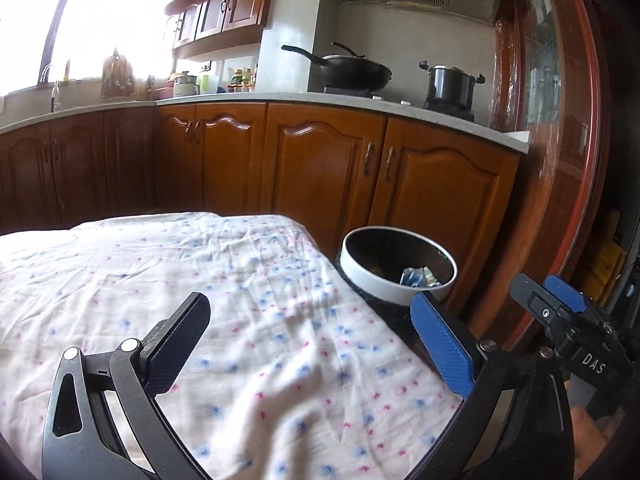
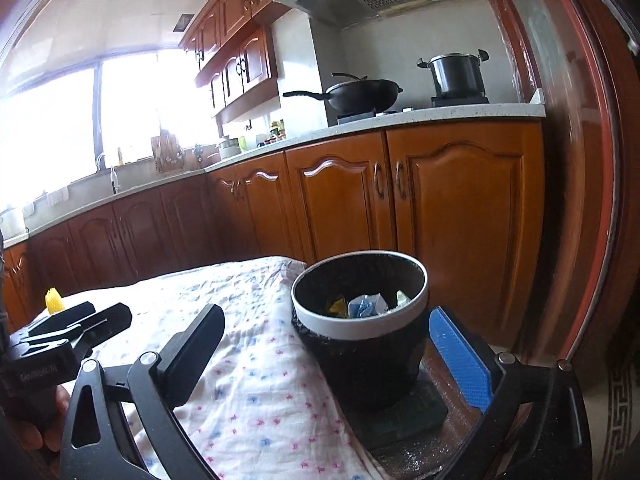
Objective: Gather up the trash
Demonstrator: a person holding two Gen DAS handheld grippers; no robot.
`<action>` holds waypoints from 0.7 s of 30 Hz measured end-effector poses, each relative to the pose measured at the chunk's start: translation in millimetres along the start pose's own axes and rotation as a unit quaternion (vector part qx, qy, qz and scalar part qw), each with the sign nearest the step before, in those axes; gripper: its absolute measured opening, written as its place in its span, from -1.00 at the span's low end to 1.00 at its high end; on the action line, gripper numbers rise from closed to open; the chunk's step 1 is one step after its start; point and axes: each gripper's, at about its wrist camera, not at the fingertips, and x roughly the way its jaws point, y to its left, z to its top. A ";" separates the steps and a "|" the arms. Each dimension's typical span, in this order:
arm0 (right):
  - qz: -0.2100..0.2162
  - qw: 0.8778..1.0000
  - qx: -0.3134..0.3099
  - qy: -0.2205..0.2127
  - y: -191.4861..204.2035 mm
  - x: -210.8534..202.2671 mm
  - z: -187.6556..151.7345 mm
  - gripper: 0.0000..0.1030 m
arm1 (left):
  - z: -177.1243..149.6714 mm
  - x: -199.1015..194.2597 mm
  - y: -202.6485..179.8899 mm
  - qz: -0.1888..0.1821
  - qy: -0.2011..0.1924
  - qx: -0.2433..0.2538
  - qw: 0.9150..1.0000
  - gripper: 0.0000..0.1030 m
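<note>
Above the cloth-covered bench, both tongs gape wide and empty.
Left tongs and right tongs, marked "DAS", flank the bin at the bench's right edge; crumpled blue-white trash lies inside.

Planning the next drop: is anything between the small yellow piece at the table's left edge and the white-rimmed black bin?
Nothing visible: the flower-print cloth between the small yellow piece and the white-rimmed black bin lies bare.
</note>
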 end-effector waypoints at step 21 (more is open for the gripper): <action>0.011 1.000 0.004 0.001 5.4 -2.3 -6.1 1.00 | -9.3 -13.2 6.1 0.045 -0.002 0.012 0.999 0.99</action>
